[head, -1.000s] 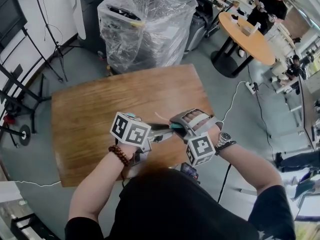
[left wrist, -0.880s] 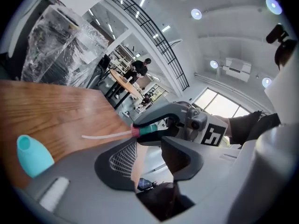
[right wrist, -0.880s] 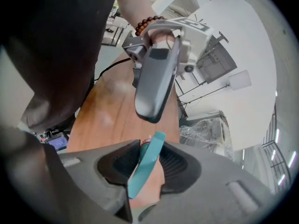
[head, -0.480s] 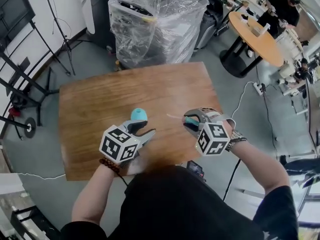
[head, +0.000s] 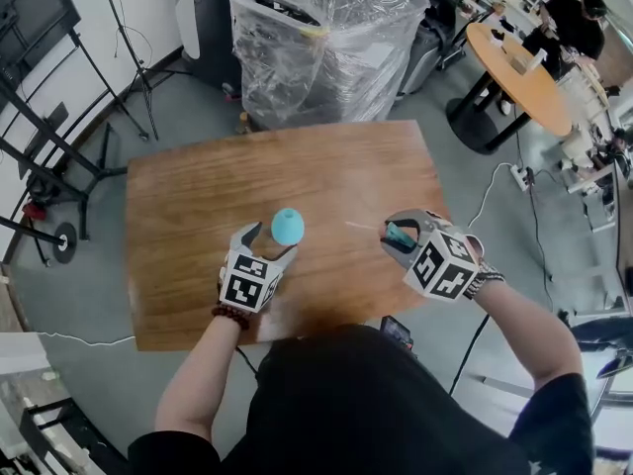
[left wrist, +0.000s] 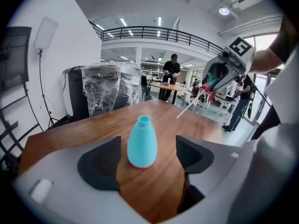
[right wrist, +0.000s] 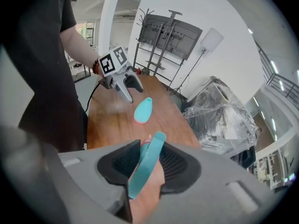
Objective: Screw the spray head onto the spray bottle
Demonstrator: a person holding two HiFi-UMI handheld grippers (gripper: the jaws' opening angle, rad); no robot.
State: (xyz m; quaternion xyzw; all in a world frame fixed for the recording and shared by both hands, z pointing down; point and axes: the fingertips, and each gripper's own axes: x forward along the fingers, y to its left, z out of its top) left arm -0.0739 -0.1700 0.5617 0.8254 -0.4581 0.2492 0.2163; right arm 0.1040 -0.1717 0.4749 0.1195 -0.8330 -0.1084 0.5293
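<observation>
A teal spray bottle stands upright, its neck bare, on the wooden table. My left gripper sits just behind it with its jaws opening. In the left gripper view the bottle stands between the two pads and neither touches it. My right gripper hovers to the right, shut on the teal spray head, whose thin dip tube points toward the bottle. The right gripper view shows the bottle farther off on the table beside the left gripper.
A plastic-wrapped machine stands beyond the table's far edge. Black stands are on the left. A round table with people is at the back right. A cable lies on the floor at the right.
The two grippers, close together a second ago, have moved apart. The bottle now stands on the table and the left jaws have spread off it. The right gripper has shifted right with the spray head.
</observation>
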